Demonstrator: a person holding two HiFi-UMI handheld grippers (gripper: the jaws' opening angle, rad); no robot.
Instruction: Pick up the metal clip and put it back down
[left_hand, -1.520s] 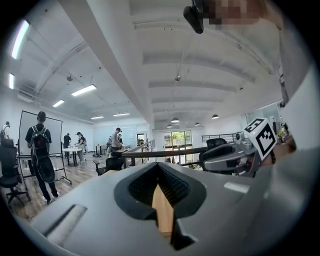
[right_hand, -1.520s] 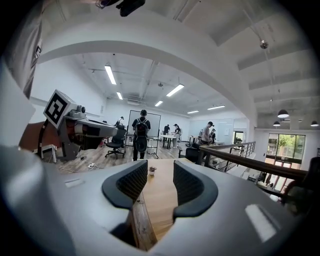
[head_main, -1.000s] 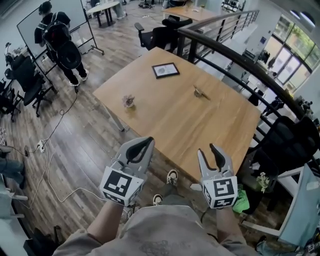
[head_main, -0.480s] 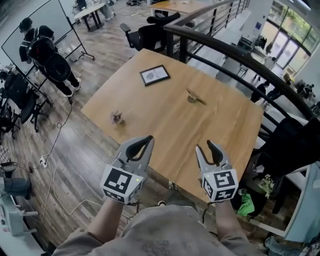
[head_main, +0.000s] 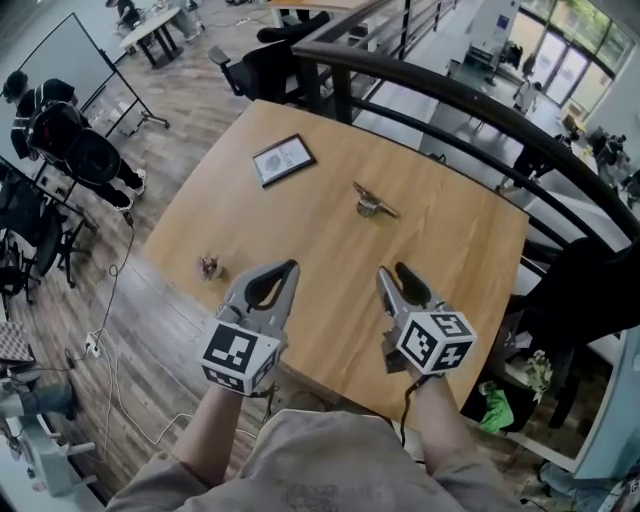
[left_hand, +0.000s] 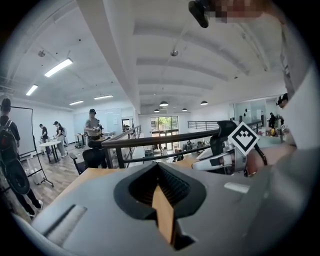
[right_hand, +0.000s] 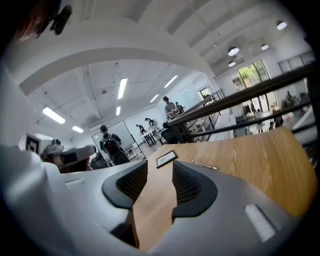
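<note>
Left gripper: tips together, empty, above table's near edge.
Right gripper: jaws slightly apart, empty.
Clip: toward far edge, untouched.

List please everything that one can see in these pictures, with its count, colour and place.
table: one, light wood, centre
metal clip: one, silvery, on the table, far middle
framed picture: one, dark frame, on the table, far left
small object: one, dark, at the table's left edge; too small to identify
railing: one, black, behind the table
office chairs: several, black, beyond the table and far left
person with backpack: one, dark clothes, far left
left hand-held gripper: one, grey, jaws together, empty
right hand-held gripper: one, grey, jaws apart, empty
</note>
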